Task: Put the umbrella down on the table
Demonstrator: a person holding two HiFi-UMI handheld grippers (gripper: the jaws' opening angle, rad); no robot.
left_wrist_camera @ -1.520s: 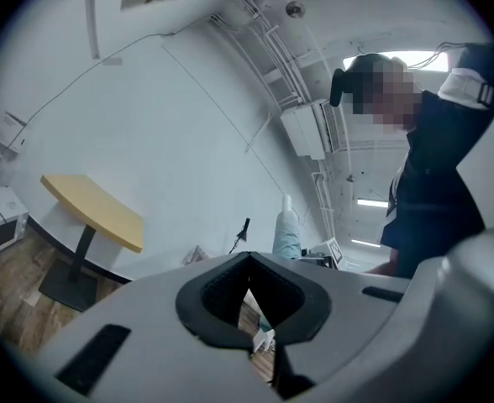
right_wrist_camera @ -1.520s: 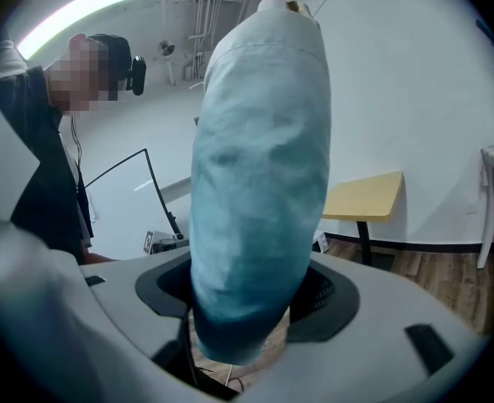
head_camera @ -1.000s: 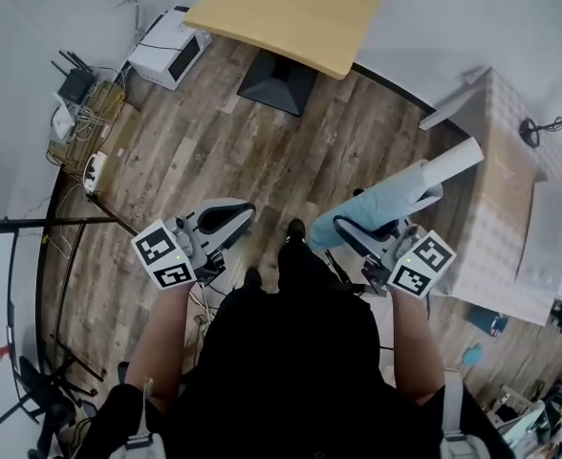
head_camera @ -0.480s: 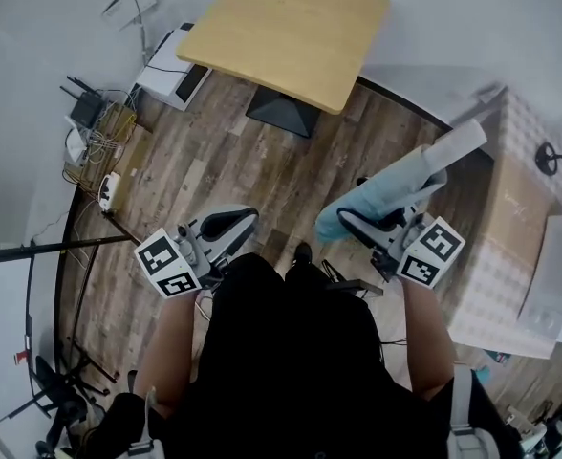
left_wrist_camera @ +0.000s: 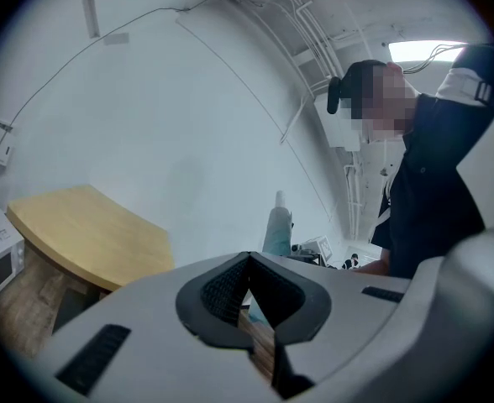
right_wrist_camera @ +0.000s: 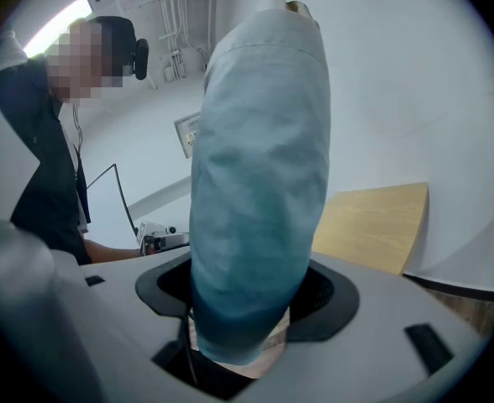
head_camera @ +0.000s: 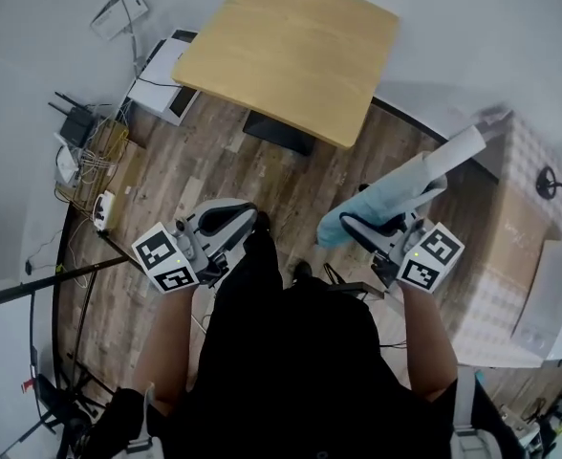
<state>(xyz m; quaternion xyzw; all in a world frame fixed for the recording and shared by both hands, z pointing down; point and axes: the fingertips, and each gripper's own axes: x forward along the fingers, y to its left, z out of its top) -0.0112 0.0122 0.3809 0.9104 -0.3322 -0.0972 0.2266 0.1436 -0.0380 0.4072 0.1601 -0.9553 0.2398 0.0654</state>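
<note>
My right gripper (head_camera: 359, 224) is shut on a folded light-blue umbrella (head_camera: 388, 197), whose white end (head_camera: 458, 148) points up and to the right. In the right gripper view the umbrella (right_wrist_camera: 260, 183) rises upright between the jaws of that gripper (right_wrist_camera: 251, 313) and fills the middle of the picture. The light wooden table (head_camera: 291, 51) stands ahead, across a strip of wood floor; its top (right_wrist_camera: 373, 225) shows behind the umbrella. My left gripper (head_camera: 235, 216) is shut with nothing in it, at about the same height as the right; its tips (left_wrist_camera: 249, 263) meet, with the table (left_wrist_camera: 79, 233) beyond on the left.
A white appliance (head_camera: 162, 65) sits on the floor left of the table, with a router and cables (head_camera: 82, 142) nearby. A checkered-covered surface (head_camera: 520, 247) stands at the right. A black pole (head_camera: 32, 287) crosses the lower left. The person's dark clothing fills the bottom of the head view.
The table has come nearer and further into the head view as the person walks toward it. Both grippers keep their pose, the umbrella still held in the right.
</note>
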